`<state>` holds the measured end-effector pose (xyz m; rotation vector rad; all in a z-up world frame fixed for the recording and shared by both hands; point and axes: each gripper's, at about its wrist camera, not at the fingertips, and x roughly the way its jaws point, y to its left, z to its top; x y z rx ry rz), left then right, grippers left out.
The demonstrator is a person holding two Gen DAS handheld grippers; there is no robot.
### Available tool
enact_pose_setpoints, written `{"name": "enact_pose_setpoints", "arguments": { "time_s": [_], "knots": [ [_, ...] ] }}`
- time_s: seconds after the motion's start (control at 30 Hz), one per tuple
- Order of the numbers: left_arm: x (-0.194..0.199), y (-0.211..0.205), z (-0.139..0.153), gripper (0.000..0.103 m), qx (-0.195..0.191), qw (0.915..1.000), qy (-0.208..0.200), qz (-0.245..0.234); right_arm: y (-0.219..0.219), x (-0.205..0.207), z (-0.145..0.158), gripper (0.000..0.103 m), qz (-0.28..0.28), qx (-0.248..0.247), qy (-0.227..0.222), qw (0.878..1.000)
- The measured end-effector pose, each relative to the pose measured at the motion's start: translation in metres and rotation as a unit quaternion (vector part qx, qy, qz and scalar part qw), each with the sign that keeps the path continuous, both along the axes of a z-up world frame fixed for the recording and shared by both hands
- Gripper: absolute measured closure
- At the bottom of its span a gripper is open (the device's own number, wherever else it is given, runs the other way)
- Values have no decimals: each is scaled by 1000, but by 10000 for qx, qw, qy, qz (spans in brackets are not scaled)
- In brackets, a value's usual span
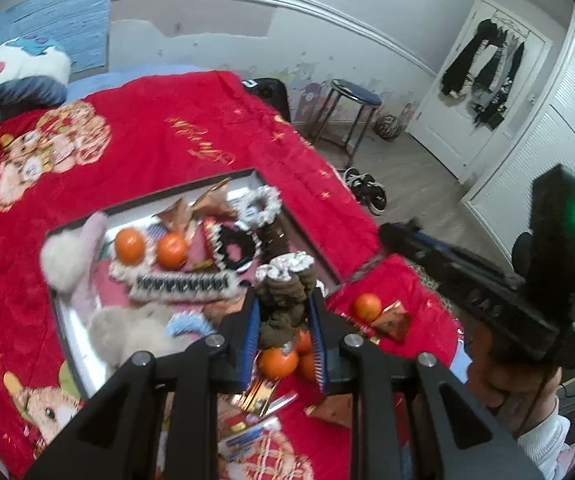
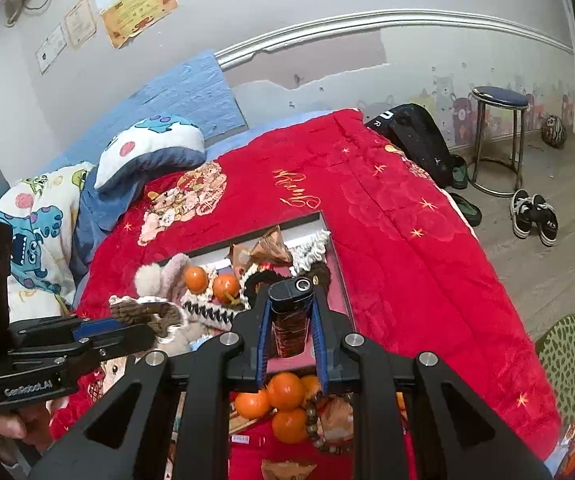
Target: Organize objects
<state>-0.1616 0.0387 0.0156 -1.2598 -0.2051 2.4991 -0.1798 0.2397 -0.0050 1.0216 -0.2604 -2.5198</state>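
My left gripper is shut on a brown scrunchie with white lace trim, held above the near corner of the dark-framed tray. In the right wrist view the left gripper holds that scrunchie over the tray's left side. My right gripper is shut on a black and brown lighter, held above the tray's near edge. The tray holds two oranges, scrunchies, a fluffy pink and white item and gold packets. Several loose oranges lie on the red blanket below my grippers.
The red blanket covers the bed, with pillows at its head. A bead bracelet and gold packets lie near the loose oranges. A stool, shoes and a green rug are on the floor to the right.
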Motion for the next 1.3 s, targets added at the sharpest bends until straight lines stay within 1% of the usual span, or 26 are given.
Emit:
{"name": "enact_pose_setpoints", "arguments": {
  "time_s": [0.07, 0.1, 0.17, 0.27, 0.37, 0.47, 0.6, 0.8, 0.83, 0.87, 0.9, 0.93, 0.97, 1.03, 1.07, 1.13, 1.23, 1.3],
  "knots": [
    [-8, 6, -7, 80, -44, 9999, -77, -95, -1, -10, -5, 86, 30, -2, -88, 10000],
    [-11, 7, -10, 80, -3, 9999, -121, -94, -2, -13, -8, 86, 38, 12, -127, 9999],
    [-19, 7, -27, 80, 127, 9993, -315, -123, -3, -20, -18, 86, 61, 8, -237, 9997],
    [-28, 8, -49, 80, 85, 9986, -511, -131, -1, -30, -37, 86, 50, -12, -405, 9992],
    [-39, 4, -70, 80, 349, 9965, -760, -68, -1, -39, -52, 86, 30, -97, -580, 9983],
    [-43, 8, -83, 80, 308, 9950, -938, -116, -2, -45, -67, 86, 4, -43, -708, 9975],
    [-47, 10, -95, 80, 325, 9940, -1041, -104, -5, -49, -75, 86, 57, 10, -747, 9972],
    [-51, 15, -103, 79, 162, 9944, -1033, -161, -11, -47, -78, 85, 161, 111, -678, 9975],
    [-50, 17, -101, 76, 52, 9950, -979, -173, -10, -48, -77, 83, 148, 95, -677, 9976],
    [-48, 19, -99, 62, -105, 9959, -883, -160, -8, -47, -76, 71, 146, 38, -663, 9977],
    [-46, 19, -94, 46, -153, 9968, -774, -140, -7, -47, -74, 61, 139, -26, -644, 9978],
    [-46, 19, -91, 40, -128, 9973, -713, -116, -6, -47, -72, 37, 123, -46, -627, 9979],
    [-43, 17, -85, 32, -71, 9981, -606, -53, -3, -46, -69, 23, 79, -52, -607, 9981],
    [-39, 13, -75, 26, -34, 9988, -480, -13, 1, -42, -61, 20, 48, -142, -497, 9987],
    [-36, 9, -68, 21, -8, 9993, -377, 14, 4, -40, -56, 14, 46, -230, -442, 9987],
    [-30, 1, -57, 20, 29, 9996, -245, 99, 8, -35, -46, 0, 65, -366, -359, 9987],
    [-18, -14, -38, 20, -65, 9994, -105, 317, 13, -19, -30, 0, 59, -457, -128, 9989],
    [-2, -23, -24, 20, -328, 9980, 25, 548, 17, -3, -22, 0, 6, -497, -50, 9988]
  ]
}}
